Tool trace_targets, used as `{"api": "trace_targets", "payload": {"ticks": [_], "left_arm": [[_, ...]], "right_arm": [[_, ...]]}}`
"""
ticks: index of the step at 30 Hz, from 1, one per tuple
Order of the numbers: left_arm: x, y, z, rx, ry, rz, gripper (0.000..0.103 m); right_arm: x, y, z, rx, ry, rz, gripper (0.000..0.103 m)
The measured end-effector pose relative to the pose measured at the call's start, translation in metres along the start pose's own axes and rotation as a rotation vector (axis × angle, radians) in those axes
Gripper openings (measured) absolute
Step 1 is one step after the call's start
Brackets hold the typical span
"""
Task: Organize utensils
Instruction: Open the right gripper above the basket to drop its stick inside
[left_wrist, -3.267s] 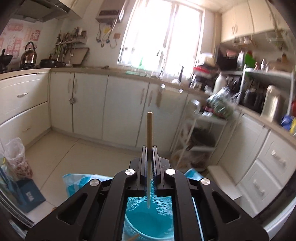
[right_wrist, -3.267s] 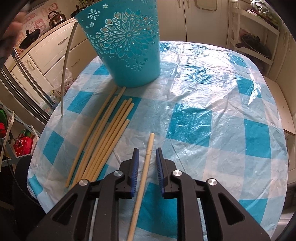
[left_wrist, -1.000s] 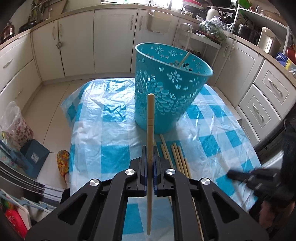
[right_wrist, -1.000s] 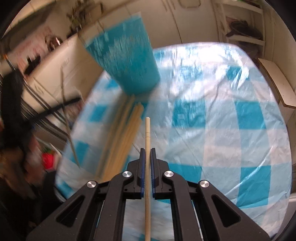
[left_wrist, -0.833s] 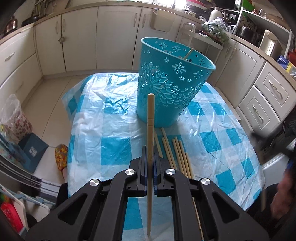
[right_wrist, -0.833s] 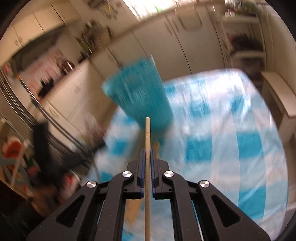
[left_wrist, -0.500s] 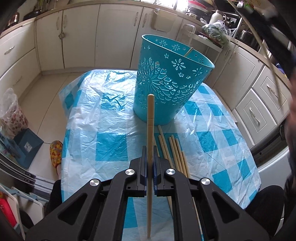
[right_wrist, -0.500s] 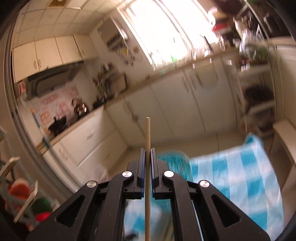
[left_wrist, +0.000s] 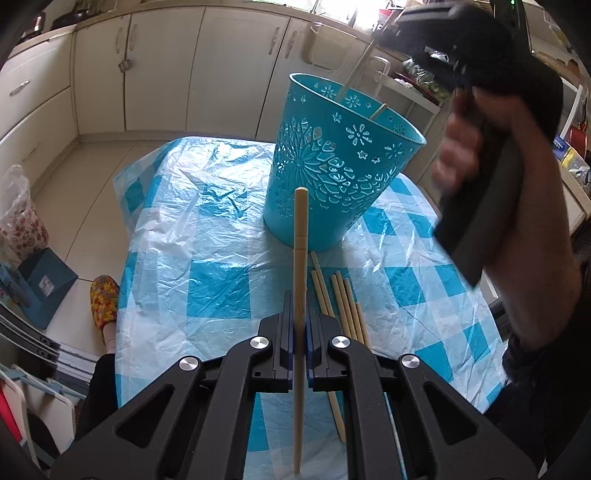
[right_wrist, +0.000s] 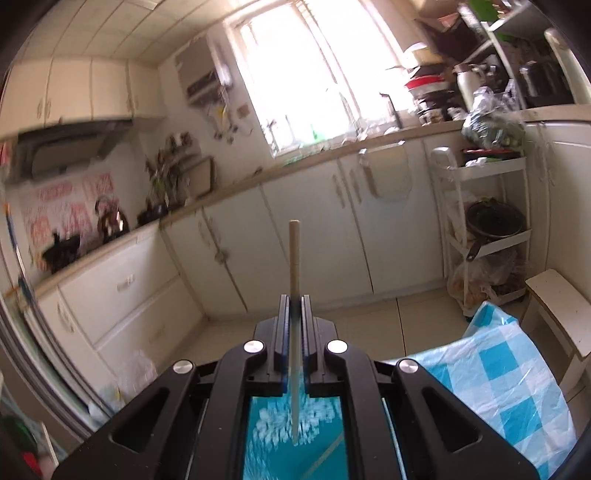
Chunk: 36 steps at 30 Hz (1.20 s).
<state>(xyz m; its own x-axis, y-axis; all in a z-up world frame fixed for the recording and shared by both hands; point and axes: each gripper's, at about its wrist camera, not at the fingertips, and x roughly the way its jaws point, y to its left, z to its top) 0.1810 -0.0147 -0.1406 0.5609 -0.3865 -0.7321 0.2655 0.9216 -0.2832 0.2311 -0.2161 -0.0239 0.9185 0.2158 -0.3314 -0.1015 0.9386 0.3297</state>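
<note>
Left gripper (left_wrist: 300, 325) fingers pinch a smooth pale chopstick (left_wrist: 300, 258) — its lower end runs behind them. Loose chopsticks (left_wrist: 341, 302) lie on the crinkled plastic-covered counter (left_wrist: 207, 236) beside the perforated teal basket (left_wrist: 340, 166). Above it, the right gripper (right_wrist: 294, 314) fingers clamp another stick (right_wrist: 294, 258) — blurred.

table (left_wrist: 177, 288), checked plastic cover | on it: bin (left_wrist: 343, 162), loose chopsticks (left_wrist: 347, 302)

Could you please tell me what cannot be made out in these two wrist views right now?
- Left wrist view: how many chopsticks lie inside the blue basket; its wall hides them.
- Left wrist view: the loose chopsticks on the table cannot be counted; the left gripper covers their near ends.
- Right wrist view: the basket's inside is blurred behind the right gripper.
</note>
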Motion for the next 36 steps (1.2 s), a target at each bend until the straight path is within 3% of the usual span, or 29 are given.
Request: {"api": "trace_targets", "payload": {"ticks": [2, 4, 5, 9, 11, 14, 18, 22, 28, 36], "left_arm": [[-0.001, 0.001, 0.001, -0.009, -0.005, 0.001, 0.005], [-0.003, 0.002, 0.001, -0.010, -0.011, 0.006, 0.005], [-0.005, 0.001, 0.001, -0.010, -0.016, 0.009, 0.005], [-0.014, 0.001, 0.000, -0.010, -0.036, 0.018, 0.005], [-0.018, 0.001, -0.001, -0.015, -0.047, 0.018, 0.005], [-0.023, 0.002, -0.003, -0.021, -0.058, 0.017, 0.005], [-0.028, 0.000, -0.007, -0.029, -0.060, 0.015, 0.005], [-0.034, -0.003, -0.011, -0.026, -0.064, 0.017, 0.005], [-0.041, -0.002, -0.014, -0.032, -0.069, 0.012, 0.005], [-0.043, -0.003, -0.014, -0.032, -0.069, 0.011, 0.005]], "right_arm": [[0.000, 0.000, -0.008, -0.015, 0.060, 0.024, 0.008], [-0.008, -0.001, -0.011, -0.023, 0.077, 0.027, 0.024], [-0.017, -0.002, -0.011, -0.020, 0.071, 0.031, 0.026], [-0.066, -0.007, -0.013, -0.003, 0.046, 0.028, 0.030], [-0.087, -0.013, -0.024, 0.006, 0.077, 0.012, 0.030], [-0.101, -0.022, -0.061, 0.008, 0.213, -0.027, 0.030], [-0.086, -0.034, -0.127, 0.035, 0.479, -0.062, 0.025], [-0.066, -0.033, -0.163, 0.036, 0.593, -0.094, 0.021], [-0.055, -0.016, -0.180, -0.008, 0.632, -0.118, 0.020], [-0.052, 0.001, -0.183, -0.228, 0.633, -0.177, 0.010]]}}
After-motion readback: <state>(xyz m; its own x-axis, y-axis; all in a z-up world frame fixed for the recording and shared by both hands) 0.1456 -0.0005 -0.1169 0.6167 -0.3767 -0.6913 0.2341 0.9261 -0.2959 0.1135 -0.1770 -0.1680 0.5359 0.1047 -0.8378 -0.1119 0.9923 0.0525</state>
